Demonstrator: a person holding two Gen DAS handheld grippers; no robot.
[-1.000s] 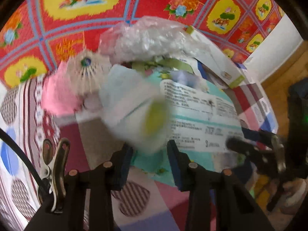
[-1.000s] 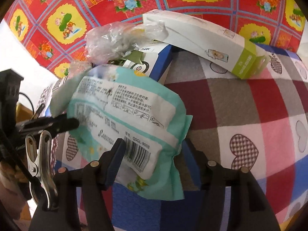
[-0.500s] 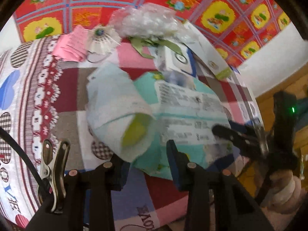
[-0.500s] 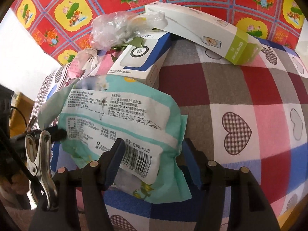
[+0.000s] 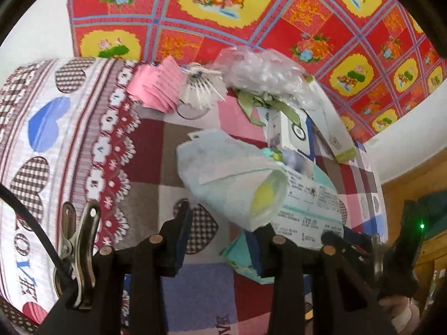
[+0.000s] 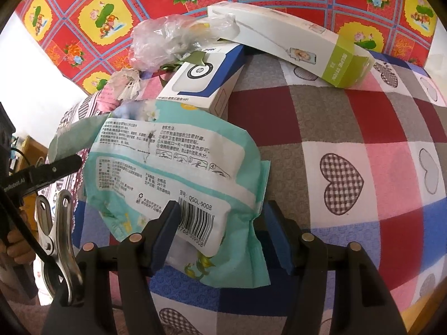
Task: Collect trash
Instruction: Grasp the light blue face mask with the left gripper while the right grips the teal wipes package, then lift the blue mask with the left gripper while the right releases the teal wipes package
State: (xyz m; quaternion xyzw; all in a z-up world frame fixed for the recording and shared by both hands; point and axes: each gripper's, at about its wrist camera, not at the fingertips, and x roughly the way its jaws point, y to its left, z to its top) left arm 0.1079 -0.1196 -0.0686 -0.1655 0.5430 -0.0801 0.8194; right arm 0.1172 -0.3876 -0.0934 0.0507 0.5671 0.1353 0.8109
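Patchwork heart-print tablecloth (image 6: pixel 349 128) is carrying the trash. Right gripper (image 6: pixel 218 223) is clamping the teal wipes packet (image 6: pixel 173 167); left gripper (image 5: pixel 220 223) is pinching a rolled diaper (image 5: pixel 232 184) above it.

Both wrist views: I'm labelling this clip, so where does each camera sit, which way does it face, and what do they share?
Left wrist: on the left gripper, angled down at the quilt; a rolled wrapper between its fingers; right gripper at the right edge.
Right wrist: on the right gripper, angled down; the wipes pack between its fingers; a left finger and a hand at left.
Shared: wipes pack, blue box, plastic bag.
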